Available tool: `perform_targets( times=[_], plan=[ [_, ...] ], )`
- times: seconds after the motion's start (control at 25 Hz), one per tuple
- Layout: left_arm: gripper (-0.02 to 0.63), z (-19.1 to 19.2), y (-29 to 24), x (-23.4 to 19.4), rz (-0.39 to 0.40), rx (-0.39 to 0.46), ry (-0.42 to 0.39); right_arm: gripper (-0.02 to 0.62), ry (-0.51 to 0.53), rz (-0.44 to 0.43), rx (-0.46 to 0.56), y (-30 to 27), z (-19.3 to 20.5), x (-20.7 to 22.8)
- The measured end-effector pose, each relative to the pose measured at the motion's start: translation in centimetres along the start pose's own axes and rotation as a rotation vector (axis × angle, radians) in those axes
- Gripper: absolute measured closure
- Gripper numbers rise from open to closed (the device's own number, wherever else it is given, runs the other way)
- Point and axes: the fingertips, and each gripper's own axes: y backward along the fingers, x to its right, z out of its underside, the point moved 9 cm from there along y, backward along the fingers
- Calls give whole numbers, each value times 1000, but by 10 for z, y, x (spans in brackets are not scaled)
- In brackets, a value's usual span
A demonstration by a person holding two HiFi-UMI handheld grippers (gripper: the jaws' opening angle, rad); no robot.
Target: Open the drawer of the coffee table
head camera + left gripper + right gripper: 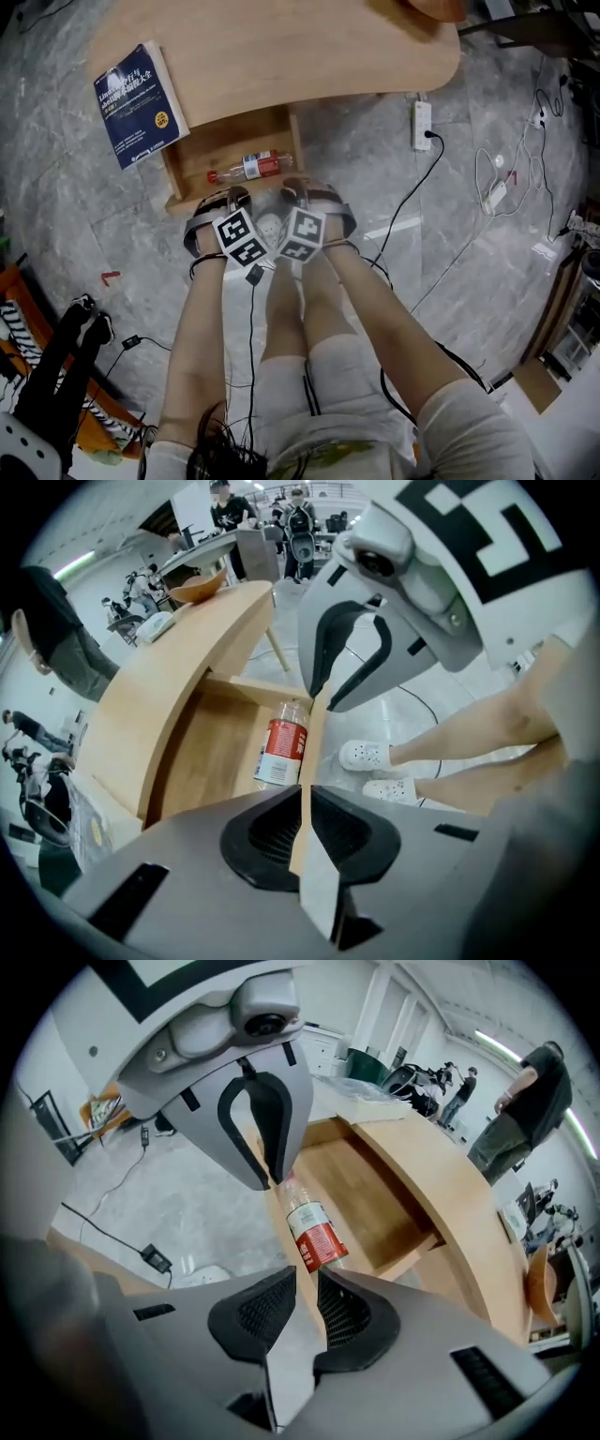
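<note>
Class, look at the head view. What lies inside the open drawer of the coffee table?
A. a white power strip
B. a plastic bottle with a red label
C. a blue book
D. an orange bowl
B: the bottle lies on its side in the drawer, while the book rests on the tabletop.

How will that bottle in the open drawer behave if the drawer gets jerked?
The bottle lies on its side, round and loose on the drawer floor, so it likely rolls or slides. It looks like thin clear plastic: probably light, dentable, not fragile. Fill level is unclear.
</note>
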Motion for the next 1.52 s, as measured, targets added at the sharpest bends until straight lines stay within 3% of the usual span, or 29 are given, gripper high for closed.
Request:
perform_targets(
  times=[0.16,0.4,0.68,0.92,1.52],
  plan=[
    [581,-3,32,-3,-7,61,100,540,-142,4,45,32,-10,7],
    [594,-23,85,-14,-5,307,432,570,-433,-36,138,77,-19,22],
    [595,-36,134,-3,-70,524,577,574,-688,-115,346,127,-39,25],
    [597,-32,157,12,-87,600,682,575,-709,-107,382,155,-43,21],
    [597,-25,200,12,-107,650,716,575,-698,-131,397,188,-68,17]
  ],
)
